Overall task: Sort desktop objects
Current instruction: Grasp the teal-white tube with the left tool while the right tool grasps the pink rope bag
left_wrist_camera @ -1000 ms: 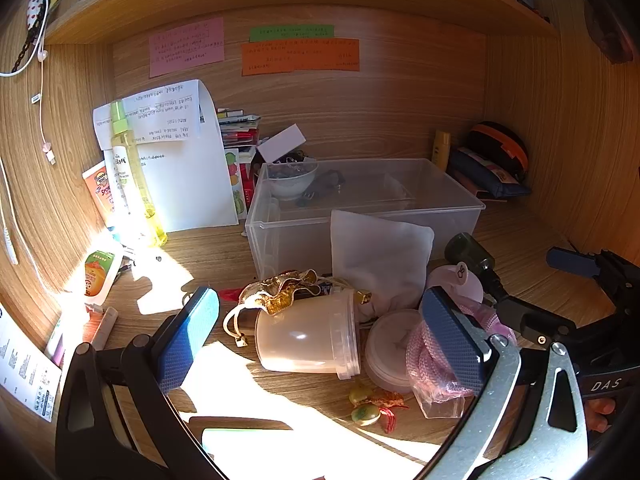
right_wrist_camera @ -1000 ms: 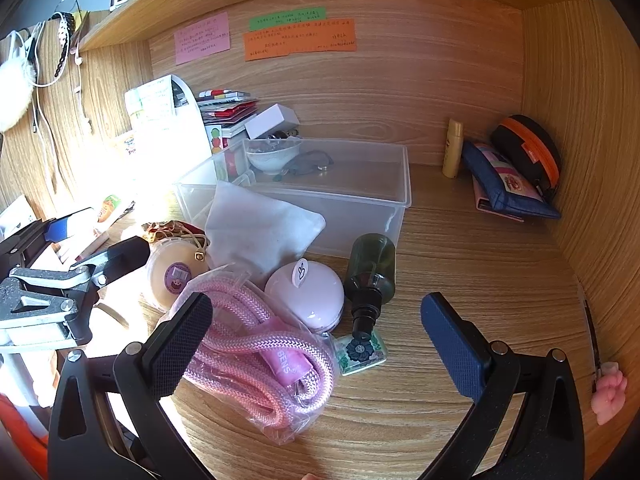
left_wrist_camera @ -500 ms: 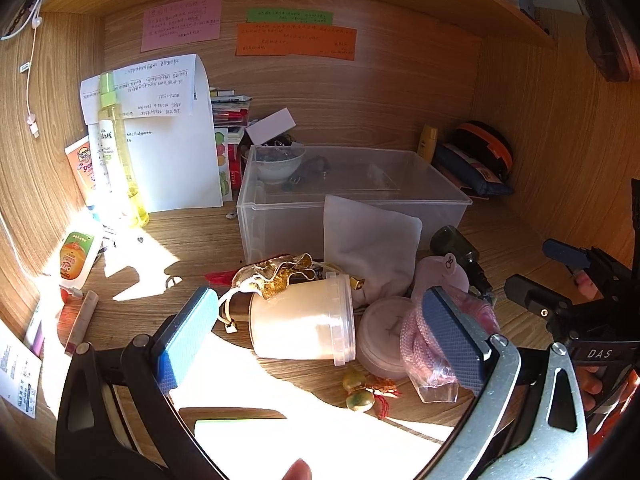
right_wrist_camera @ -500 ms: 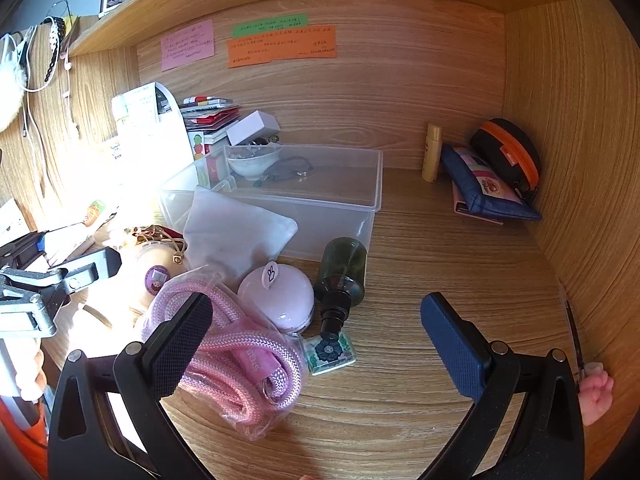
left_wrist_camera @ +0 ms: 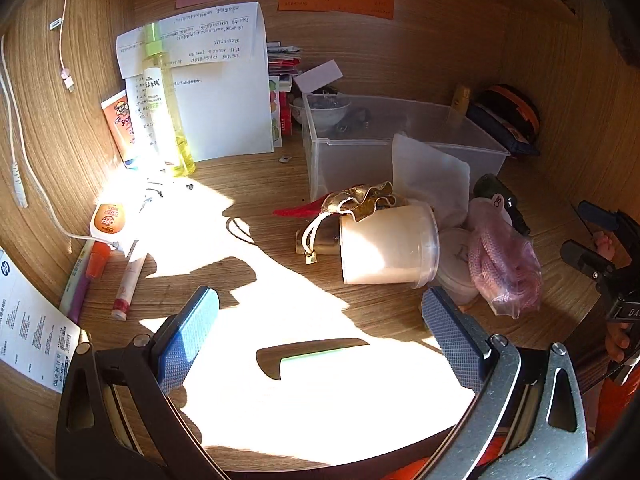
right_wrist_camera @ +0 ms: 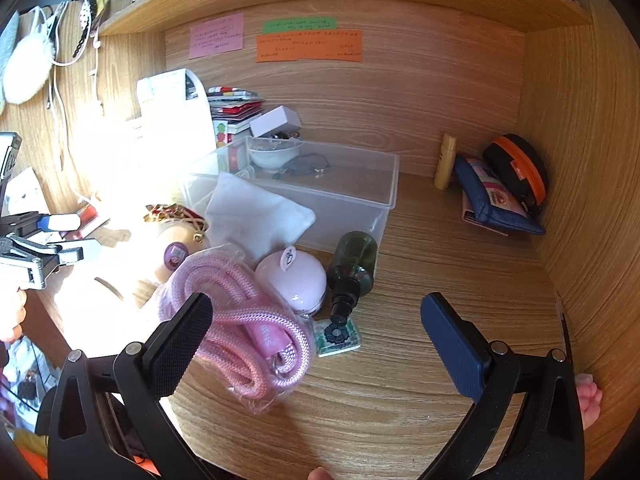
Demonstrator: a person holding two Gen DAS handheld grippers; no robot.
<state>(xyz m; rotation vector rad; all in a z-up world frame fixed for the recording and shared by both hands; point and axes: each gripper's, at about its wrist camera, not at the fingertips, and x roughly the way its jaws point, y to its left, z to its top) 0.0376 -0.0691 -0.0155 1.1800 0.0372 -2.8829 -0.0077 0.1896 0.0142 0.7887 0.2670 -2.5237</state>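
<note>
A clear plastic bin (left_wrist_camera: 400, 148) (right_wrist_camera: 360, 200) stands mid-desk with a small bowl (right_wrist_camera: 274, 156) inside. In front of it lies a pile: a cream tub (left_wrist_camera: 386, 244) on its side, a gold pouch (left_wrist_camera: 360, 200), a white cloth bag (right_wrist_camera: 256, 216), a bagged pink rope (right_wrist_camera: 244, 320) (left_wrist_camera: 504, 264), a pink round case (right_wrist_camera: 292, 280) and a dark green bottle (right_wrist_camera: 354, 260). My left gripper (left_wrist_camera: 320, 336) is open and empty, held back from the tub over the sunlit desk. My right gripper (right_wrist_camera: 316, 344) is open and empty, its left finger beside the pink rope.
A yellow spray bottle (left_wrist_camera: 160, 100), papers and tubes stand at the back left. Pens (left_wrist_camera: 128, 276) lie along the left edge. A small green card (right_wrist_camera: 338, 334) lies by the bottle. Pouches (right_wrist_camera: 500, 192) and a yellow tube (right_wrist_camera: 446, 160) sit in the back right corner.
My left gripper has pulled back and turned left, so the tub now lies farther ahead. My right gripper has shifted slightly; the pile sits a little more to its left. Both stay open.
</note>
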